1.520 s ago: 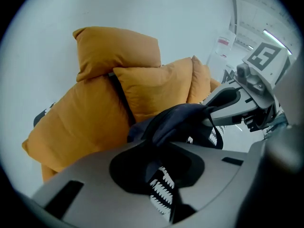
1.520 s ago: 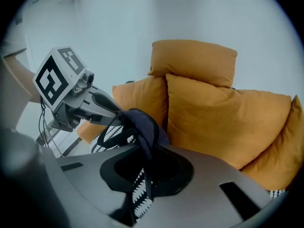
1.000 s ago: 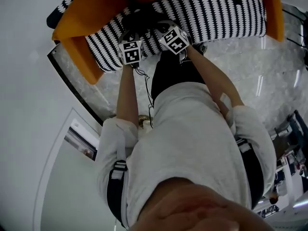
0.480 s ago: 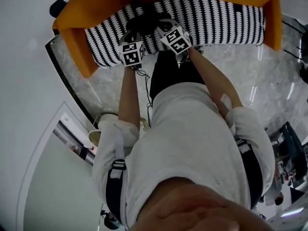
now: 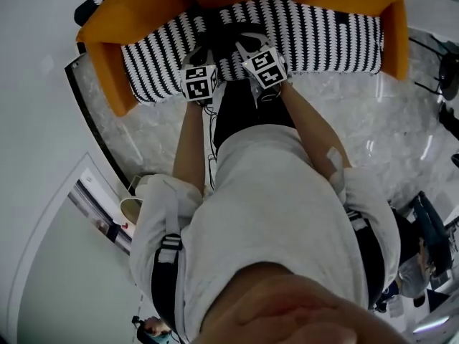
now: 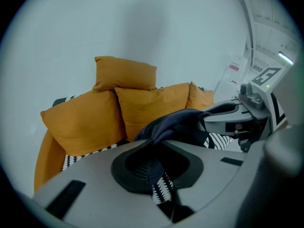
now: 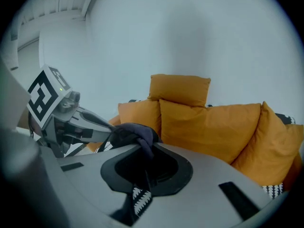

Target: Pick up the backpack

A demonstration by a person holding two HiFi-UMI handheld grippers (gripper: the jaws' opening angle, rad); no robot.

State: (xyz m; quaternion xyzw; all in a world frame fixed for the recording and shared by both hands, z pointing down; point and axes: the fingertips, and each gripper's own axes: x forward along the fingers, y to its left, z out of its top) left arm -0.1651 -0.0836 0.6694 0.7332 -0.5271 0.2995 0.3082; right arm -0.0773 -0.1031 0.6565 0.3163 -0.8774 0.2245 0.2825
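The orange sofa (image 5: 107,56) filled the 12 o'clock part of the head view. Its seat lay under a black-and-white striped cover (image 5: 323,38), and orange cushions (image 7: 209,122) lined its back. The dark backpack (image 5: 224,33) was at the seat's front edge, at about 12 o'clock from the person. It was bunched upward between the two tools rather than lying flat, which suggested its weight was already partly taken.

The left gripper (image 6: 156,148) stood at the bag's 7 o'clock and the right gripper (image 7: 142,151) at its 5 o'clock. With one on each side, the load would probably hang evenly. Both angled down toward the seat.

The left jaws had just been closing and were nearly together, pinching a fold of dark fabric that rose from between the pads. The right jaws were likewise almost closed, clamped on a strap-like fold of the same bag. I could not tell whether the bag had fully cleared the seat.
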